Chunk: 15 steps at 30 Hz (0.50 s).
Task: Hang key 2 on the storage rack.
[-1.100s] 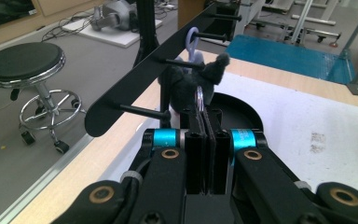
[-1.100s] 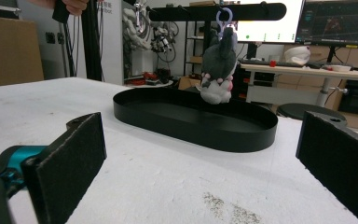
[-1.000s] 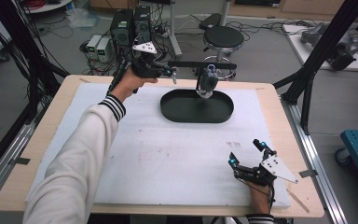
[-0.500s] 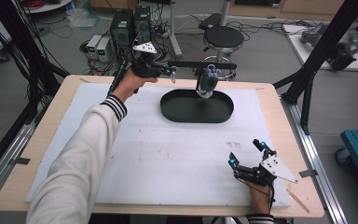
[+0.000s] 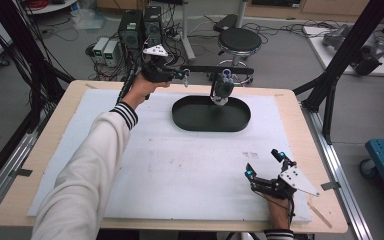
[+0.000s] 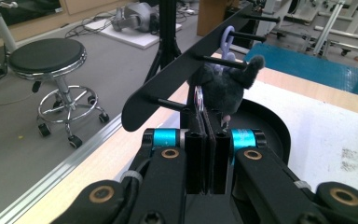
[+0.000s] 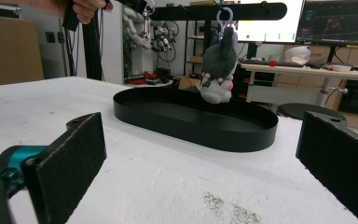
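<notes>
The white mat (image 5: 170, 165) covers most of the wooden table (image 5: 40, 165), and the right gripper (image 5: 265, 164) rests on it near the person's edge, its jaws standing wide apart with nothing between them (the right gripper view shows bare mat between the two black pads). Ahead of that gripper, well apart from it, lies the black oval tray (image 5: 195, 117), on the far half of the mat. Above the tray runs a black bar with pegs (image 6: 177, 77), and the left gripper (image 5: 186, 76) is held up at the bar's near end, beyond the tray's far rim, gripped in the left hand (image 5: 142, 87) of an arm in a white sleeve (image 5: 87, 175) with striped cuff. In the left gripper view its jaws are pressed flat together, pad against pad, and no thing shows between them. Just ahead of those closed jaws, slightly to their right, hangs the small grey plush toy (image 6: 226, 84), suspended from one of the pegs by a lilac clip (image 6: 227, 35); it dangles over the tray, its underside close above the tray floor in the right gripper view, not resting there.
</notes>
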Motion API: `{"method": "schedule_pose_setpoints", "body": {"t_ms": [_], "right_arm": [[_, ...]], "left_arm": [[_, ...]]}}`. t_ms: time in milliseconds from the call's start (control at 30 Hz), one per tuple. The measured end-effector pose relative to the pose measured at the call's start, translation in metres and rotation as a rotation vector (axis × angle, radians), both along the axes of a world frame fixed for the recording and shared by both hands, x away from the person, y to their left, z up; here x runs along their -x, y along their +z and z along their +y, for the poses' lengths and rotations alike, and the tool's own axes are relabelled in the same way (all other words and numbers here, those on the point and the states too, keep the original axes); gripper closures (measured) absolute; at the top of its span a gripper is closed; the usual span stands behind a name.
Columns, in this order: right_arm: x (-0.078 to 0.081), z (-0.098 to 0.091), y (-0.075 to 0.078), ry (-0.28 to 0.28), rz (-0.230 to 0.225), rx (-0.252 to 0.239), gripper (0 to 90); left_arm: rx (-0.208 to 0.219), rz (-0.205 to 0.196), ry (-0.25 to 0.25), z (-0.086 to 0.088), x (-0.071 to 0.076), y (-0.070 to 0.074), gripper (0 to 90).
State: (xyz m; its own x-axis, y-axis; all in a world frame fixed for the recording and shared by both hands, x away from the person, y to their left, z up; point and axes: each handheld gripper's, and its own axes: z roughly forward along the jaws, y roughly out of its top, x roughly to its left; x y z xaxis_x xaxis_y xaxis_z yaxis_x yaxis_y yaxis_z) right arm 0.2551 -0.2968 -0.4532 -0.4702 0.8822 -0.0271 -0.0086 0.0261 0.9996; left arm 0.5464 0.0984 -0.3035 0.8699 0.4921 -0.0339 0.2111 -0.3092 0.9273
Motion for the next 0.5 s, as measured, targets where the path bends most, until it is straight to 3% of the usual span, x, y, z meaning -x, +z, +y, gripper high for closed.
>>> {"method": "schedule_pose_setpoints", "body": {"t_ms": [500], "right_arm": [[-0.0004, -0.0009, -0.0001, 0.002, 0.0, 0.0, 0.7]], "left_arm": [[-0.007, -0.01, 0.089, -0.0065, -0.0032, -0.0051, 88.0]]}}
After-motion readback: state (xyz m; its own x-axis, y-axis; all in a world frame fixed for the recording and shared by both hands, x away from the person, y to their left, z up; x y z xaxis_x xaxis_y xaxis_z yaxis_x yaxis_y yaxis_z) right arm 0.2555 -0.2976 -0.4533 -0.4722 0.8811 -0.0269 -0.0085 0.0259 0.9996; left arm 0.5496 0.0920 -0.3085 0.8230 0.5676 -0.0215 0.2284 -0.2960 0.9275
